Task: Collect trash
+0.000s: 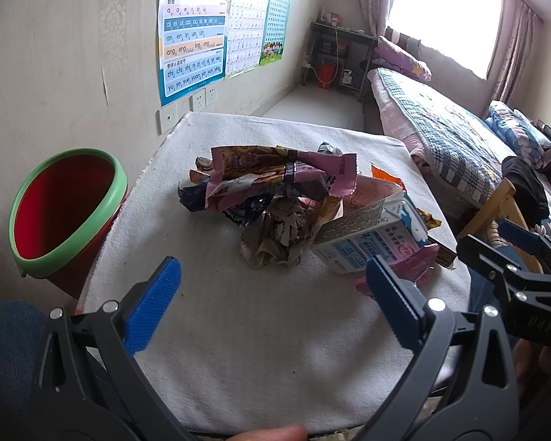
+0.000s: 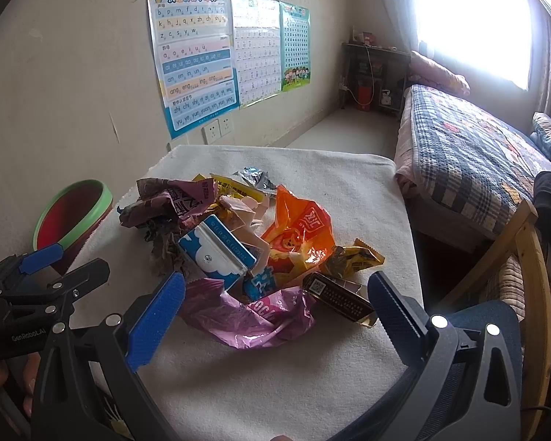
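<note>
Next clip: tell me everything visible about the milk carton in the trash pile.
The milk carton is a small white and blue paperboard box with cloud graphics and printed text. It lies tilted on its side in the pile on the white cloth, leaning against the crumpled brown paper, its lower end over the pink plastic bag. Neither hand-held gripper touches it.

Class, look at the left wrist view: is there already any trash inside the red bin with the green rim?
No. The red bin shows only its bare red inside, while the wrappers and the milk carton lie on the white cloth.
</note>
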A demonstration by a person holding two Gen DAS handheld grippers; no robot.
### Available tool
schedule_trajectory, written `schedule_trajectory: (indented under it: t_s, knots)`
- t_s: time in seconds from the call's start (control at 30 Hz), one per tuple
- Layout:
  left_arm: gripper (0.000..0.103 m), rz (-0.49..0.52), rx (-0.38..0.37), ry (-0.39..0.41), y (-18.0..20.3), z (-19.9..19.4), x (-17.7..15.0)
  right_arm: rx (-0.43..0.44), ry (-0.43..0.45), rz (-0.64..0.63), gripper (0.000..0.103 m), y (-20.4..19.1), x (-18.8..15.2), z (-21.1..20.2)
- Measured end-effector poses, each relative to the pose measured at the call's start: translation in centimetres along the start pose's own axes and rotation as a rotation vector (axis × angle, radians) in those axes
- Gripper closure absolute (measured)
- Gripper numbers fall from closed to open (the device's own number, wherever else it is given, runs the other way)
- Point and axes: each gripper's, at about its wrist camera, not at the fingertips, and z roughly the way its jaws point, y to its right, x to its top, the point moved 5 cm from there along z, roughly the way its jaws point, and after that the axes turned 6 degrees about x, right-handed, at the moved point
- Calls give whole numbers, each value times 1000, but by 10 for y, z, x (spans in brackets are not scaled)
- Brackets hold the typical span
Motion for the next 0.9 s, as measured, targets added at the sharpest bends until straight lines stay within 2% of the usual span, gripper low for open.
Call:
schedule_trajectory:
  t_s: [0.9]
  knots:
    - [5, -12, -4, -3, -1, 0, -2, 5, -14, -8, 7, -3, -2, 4]
